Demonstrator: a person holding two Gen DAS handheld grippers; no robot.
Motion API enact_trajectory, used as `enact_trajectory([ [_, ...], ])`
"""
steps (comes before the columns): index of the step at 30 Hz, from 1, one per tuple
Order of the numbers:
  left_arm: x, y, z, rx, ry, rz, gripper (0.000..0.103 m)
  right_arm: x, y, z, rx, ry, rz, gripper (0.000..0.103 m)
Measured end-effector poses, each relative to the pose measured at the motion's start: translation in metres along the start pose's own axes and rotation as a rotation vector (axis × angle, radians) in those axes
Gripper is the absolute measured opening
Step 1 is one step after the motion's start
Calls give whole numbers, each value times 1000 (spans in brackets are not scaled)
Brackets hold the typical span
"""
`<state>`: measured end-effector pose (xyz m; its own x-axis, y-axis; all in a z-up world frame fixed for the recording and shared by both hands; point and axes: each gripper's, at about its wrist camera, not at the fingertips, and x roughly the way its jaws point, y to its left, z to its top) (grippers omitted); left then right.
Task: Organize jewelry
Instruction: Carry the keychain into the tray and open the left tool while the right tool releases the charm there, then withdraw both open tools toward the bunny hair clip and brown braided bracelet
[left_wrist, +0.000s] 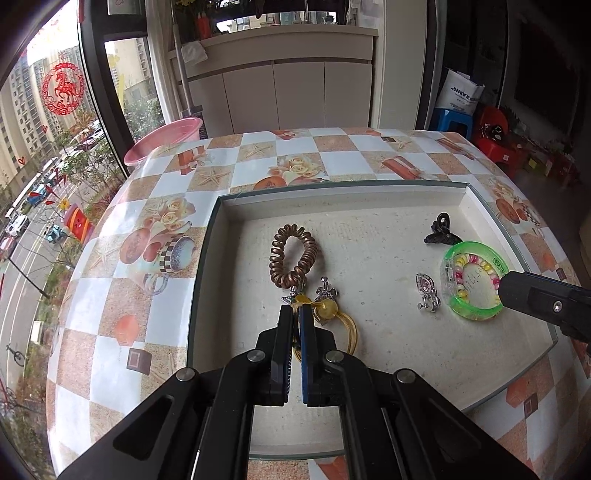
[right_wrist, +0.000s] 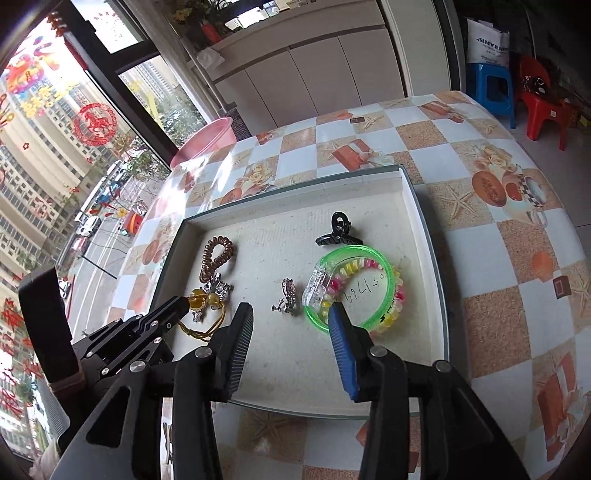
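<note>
- Left hand-held gripper (left_wrist: 295, 314): clamped on the yellow cord (left_wrist: 351, 328), by its amber beads (left_wrist: 327, 307), low over the tray (left_wrist: 369, 192).
- Right hand-held gripper (right_wrist: 291, 314): apart, nothing between the pads; blue pad (right_wrist: 343, 354) just in front of the green bangle (right_wrist: 384, 280), black pad (right_wrist: 240, 343) off to the left of it.
- No earlier picture to compare, so nothing said on motion.
- Tray: white, shallow, on the checked counter (left_wrist: 147, 332).
- Left part of tray: brown coil tie (left_wrist: 291, 254), with a silver charm (left_wrist: 327, 291) just below it, touching the beads.
- Middle: silver earrings (right_wrist: 290, 301), just beside the bangle, apart from the cord.
- Right part: green bangle lying flat, a beaded bracelet (right_wrist: 369, 266) of pink and yellow inside its ring, a clear clip (right_wrist: 316, 288) on its left edge.
- Behind the bangle: black claw clip (right_wrist: 338, 230), touching or nearly touching its rim; cannot tell which.
- Beyond the counter: pink basin (left_wrist: 166, 140) by the window.
</note>
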<state>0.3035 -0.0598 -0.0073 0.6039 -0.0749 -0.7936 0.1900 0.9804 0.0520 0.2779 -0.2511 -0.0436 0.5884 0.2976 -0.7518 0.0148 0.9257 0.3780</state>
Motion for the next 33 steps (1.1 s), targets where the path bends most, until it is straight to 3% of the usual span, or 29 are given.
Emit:
enact_trajectory([
  [6, -9, -1, 2, -9, -17, -12, 16, -14, -7, -1, 24, -20, 0, 49],
  [13, -23, 1, 8, -31, -39, -25, 16, -24, -7, -1, 35, -37, 19, 66],
  [14, -25, 3, 9, -37, -40, -27, 32, -25, -6, -1, 32, -38, 19, 69],
  [15, -27, 4, 8, -42, -40, -26, 62, -27, -5, -2, 31, -40, 18, 70],
  [16, -29, 6, 8, -53, -37, -11, 103, -28, -5, -2, 31, -44, 17, 73],
  [17, -32, 8, 5, -65, -88, 7, 103, -29, -5, -3, 31, -45, 17, 77],
  [25, -35, 11, -8, -36, -103, 30, 103, -37, 1, -14, 12, -34, 12, 87],
  [28, -39, 13, -19, -47, -98, 31, 103, -42, 7, -21, -9, -44, 7, 103],
  [33, -52, 22, -37, -80, -89, 34, 103, -57, 18, -38, -34, -78, 20, 103],
])
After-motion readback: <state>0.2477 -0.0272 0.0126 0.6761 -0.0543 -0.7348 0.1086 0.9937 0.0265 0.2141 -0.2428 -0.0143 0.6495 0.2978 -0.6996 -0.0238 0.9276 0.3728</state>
